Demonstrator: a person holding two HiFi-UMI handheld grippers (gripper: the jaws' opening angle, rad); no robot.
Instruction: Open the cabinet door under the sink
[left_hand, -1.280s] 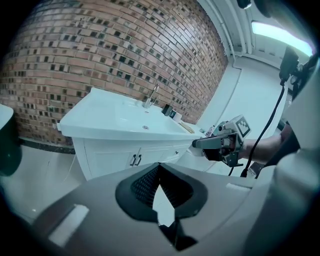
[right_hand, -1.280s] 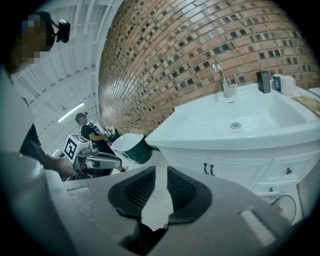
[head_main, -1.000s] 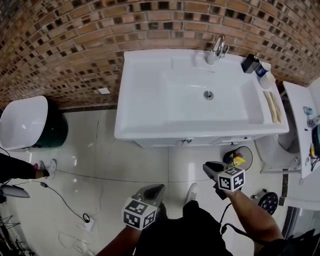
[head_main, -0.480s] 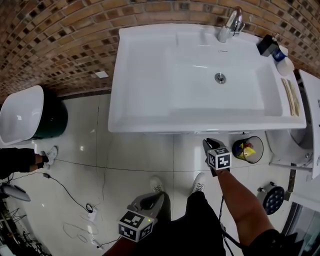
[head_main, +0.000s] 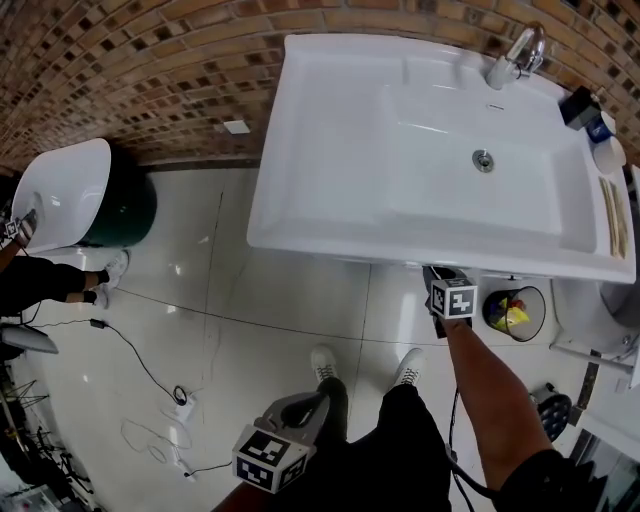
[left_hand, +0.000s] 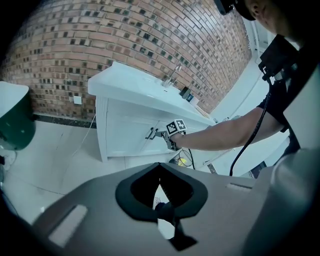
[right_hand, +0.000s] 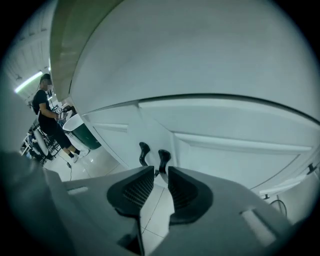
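Note:
The white sink (head_main: 300, 220) tops a white cabinet (left_hand: 125, 135) with two doors, both closed. Two dark handles sit side by side at the door seam: the left handle (right_hand: 144, 152) and the right handle (right_hand: 163, 157). My right gripper (right_hand: 161, 172) is open by a narrow gap, its tips just short of the right handle and not closed on it. In the head view the right gripper (head_main: 440, 275) reaches under the sink's front edge. From the left gripper view it shows as the right gripper (left_hand: 161, 134) at the handles (left_hand: 150, 133). My left gripper (head_main: 305, 405) hangs low by my legs, shut and empty.
A small bin (head_main: 515, 312) with colourful waste stands on the floor to the cabinet's right. A white-lidded green bin (head_main: 75, 200) stands at the left beside a person's legs (head_main: 50, 285). A cable (head_main: 150, 380) trails over the tiled floor. A faucet (head_main: 515, 55) is at the sink's back.
My right gripper has moved forward from mid-floor to the cabinet front under the sink edge. The left gripper has dropped lower and stayed shut. The doors have not moved.

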